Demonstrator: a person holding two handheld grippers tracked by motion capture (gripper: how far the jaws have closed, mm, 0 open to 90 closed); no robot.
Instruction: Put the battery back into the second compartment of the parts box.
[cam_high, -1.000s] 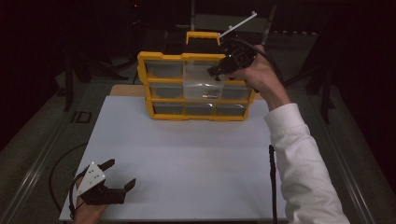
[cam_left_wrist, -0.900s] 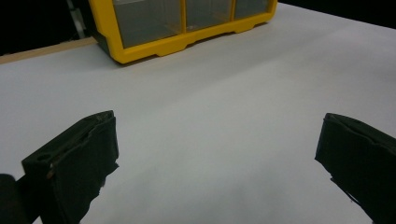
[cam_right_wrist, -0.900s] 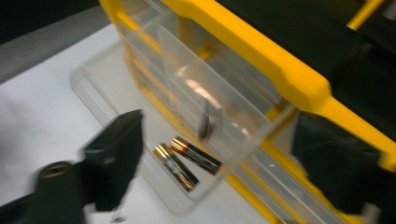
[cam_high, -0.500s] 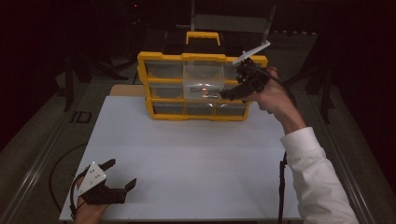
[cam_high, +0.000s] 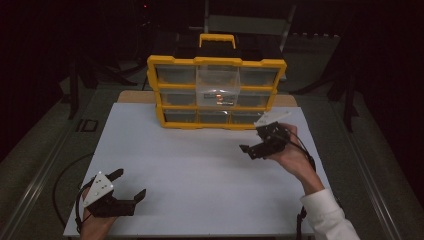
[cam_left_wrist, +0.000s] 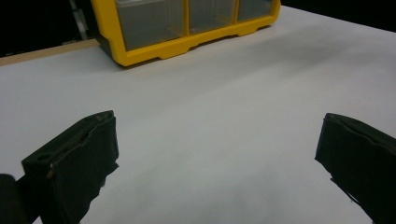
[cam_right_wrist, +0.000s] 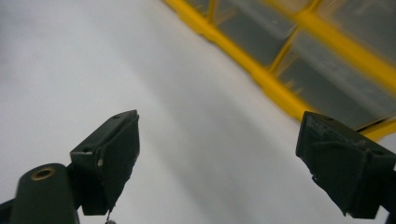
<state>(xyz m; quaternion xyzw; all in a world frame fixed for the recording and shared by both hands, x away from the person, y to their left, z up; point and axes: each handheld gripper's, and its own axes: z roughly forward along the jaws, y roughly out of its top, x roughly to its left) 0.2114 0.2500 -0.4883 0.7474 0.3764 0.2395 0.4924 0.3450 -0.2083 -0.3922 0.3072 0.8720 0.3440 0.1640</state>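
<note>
The room around you is dark, with only dim shapes of stands and a chair back behind the far edge. Your table (cam_high: 210, 170) carries a broad, smooth white sheet, matte and bare across its middle, with a strip of pale wood showing at its far edge and a grey floor on both sides.

At the far middle of the sheet stands the drawer cabinet (cam_high: 216, 92): a boxy yellow plastic frame with a yellow handle on top and three rows of clear, see-through drawers. One middle drawer (cam_high: 218, 89) juts out toward you from the front, with something small and orange-lit inside that cannot be made out. In the left gripper view the cabinet's lower yellow edge (cam_left_wrist: 187, 42) sits well beyond the fingers.

Your right gripper (cam_high: 252, 148) is low over the right side of the sheet, near the cabinet's right lower corner but apart from it. Its black blocky fingers (cam_right_wrist: 109, 154) have just been opening and stand wide with nothing between them.

Your left gripper (cam_high: 131, 187) rests at the near left corner of the sheet, well apart from the cabinet, a grey three-cornered plate on top. Its fingers (cam_left_wrist: 79, 158) are spread wide and empty.
</note>
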